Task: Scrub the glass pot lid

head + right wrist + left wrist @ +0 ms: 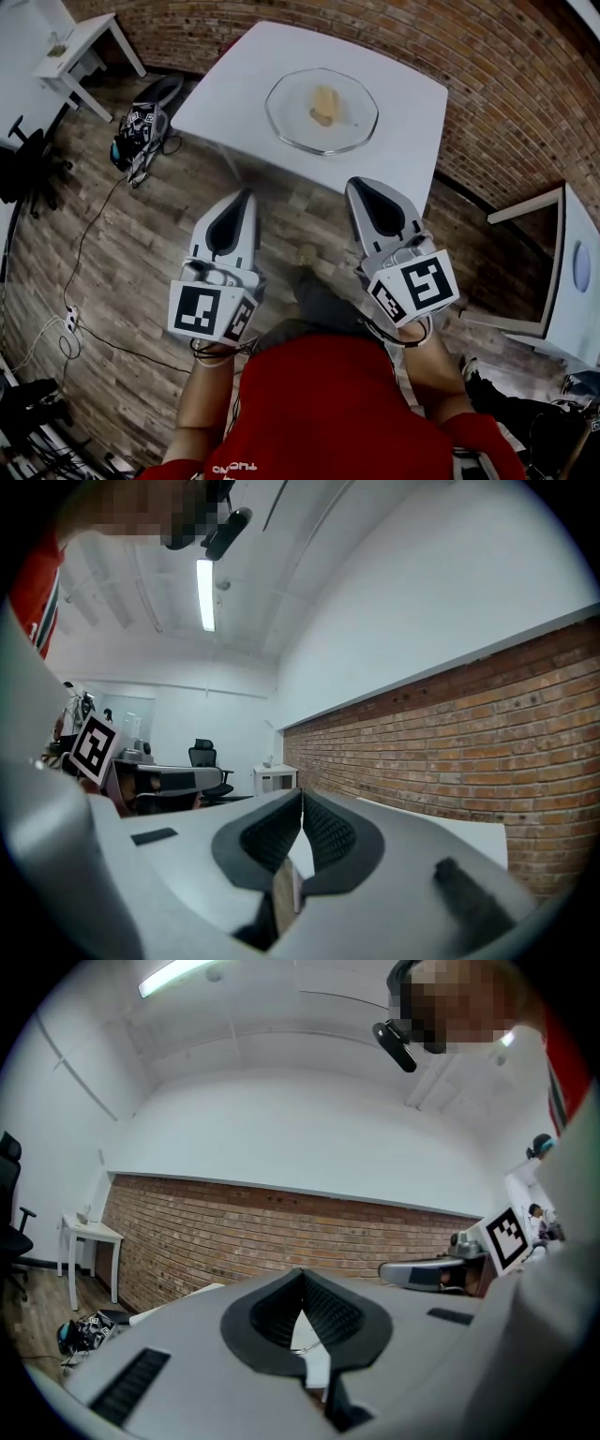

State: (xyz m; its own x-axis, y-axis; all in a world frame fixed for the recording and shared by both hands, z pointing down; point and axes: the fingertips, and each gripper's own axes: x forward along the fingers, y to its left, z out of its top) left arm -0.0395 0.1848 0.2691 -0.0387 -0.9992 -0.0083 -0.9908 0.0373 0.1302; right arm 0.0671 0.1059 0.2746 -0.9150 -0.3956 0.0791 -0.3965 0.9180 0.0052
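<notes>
A round glass pot lid [322, 110] lies flat on the white table [412, 112], with a yellowish sponge [324, 106] resting on its middle. My left gripper [246, 194] is held over the floor in front of the table's near edge, shut and empty. My right gripper [354, 186] hangs beside it, just short of the table edge, also shut with nothing between its fingers. Both point toward the table. In the left gripper view the left gripper [302, 1274] has its jaws together, and the right gripper [301, 795] looks the same in the right gripper view.
A brick wall [525, 84] runs behind and to the right of the table. A small white side table [80, 47] stands at far left, with a device and cables [139, 131] on the wooden floor near it. Another white table [572, 272] is at right.
</notes>
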